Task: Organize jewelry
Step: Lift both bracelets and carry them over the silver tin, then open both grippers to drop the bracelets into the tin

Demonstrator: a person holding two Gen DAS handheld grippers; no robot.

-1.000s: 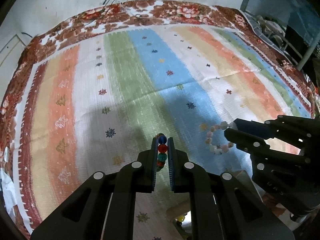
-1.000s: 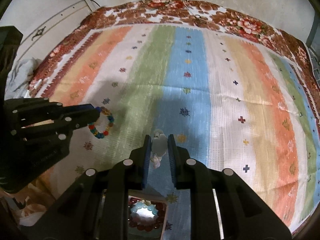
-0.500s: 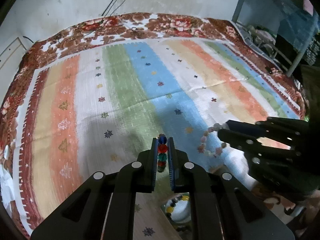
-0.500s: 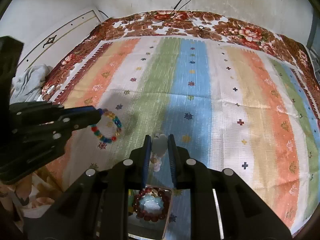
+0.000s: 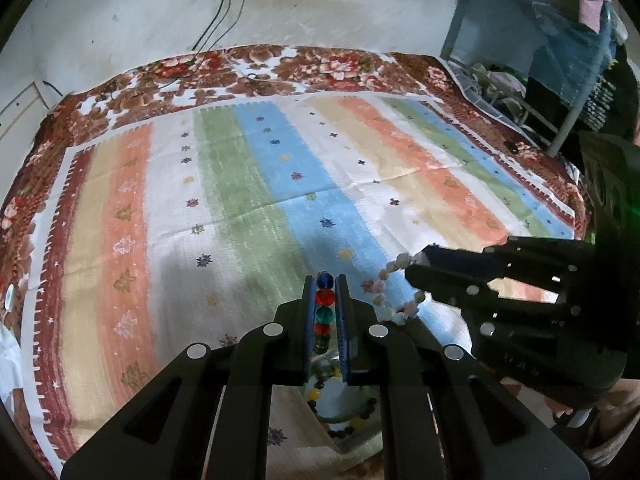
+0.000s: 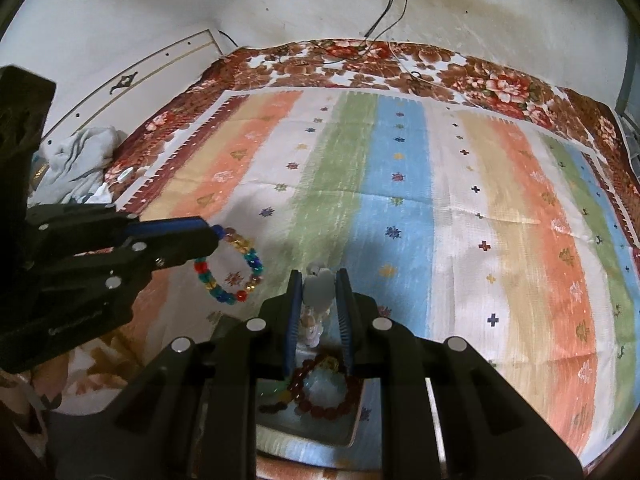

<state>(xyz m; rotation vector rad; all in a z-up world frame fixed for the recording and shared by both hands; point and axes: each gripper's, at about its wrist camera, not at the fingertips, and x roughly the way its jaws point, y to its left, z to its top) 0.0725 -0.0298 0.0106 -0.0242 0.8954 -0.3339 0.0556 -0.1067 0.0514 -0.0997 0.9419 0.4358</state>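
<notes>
Left wrist view: left gripper [image 5: 325,280] pinches the multicoloured bead bracelet [image 5: 324,308] edge-on, lifted clear of the striped cloth [image 5: 248,200] for carrying. Tray [image 5: 340,404] below has come into sight.

Right wrist view: right gripper [image 6: 318,280] clamps the pale bead bracelet [image 6: 318,292] likewise; cloth has receded.

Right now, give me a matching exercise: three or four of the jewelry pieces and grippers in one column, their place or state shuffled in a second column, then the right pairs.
Things:
1. multicoloured bead bracelet
2. pale pink bead bracelet
3. dark red bead bracelet
4. striped cloth

Places or states:
A. lying in the tray below the fingers
B. clamped in the left gripper, hanging off the bed
C. spread flat over the bed
D. clamped in the right gripper

Pairs: 1-B, 2-D, 3-A, 4-C
</notes>
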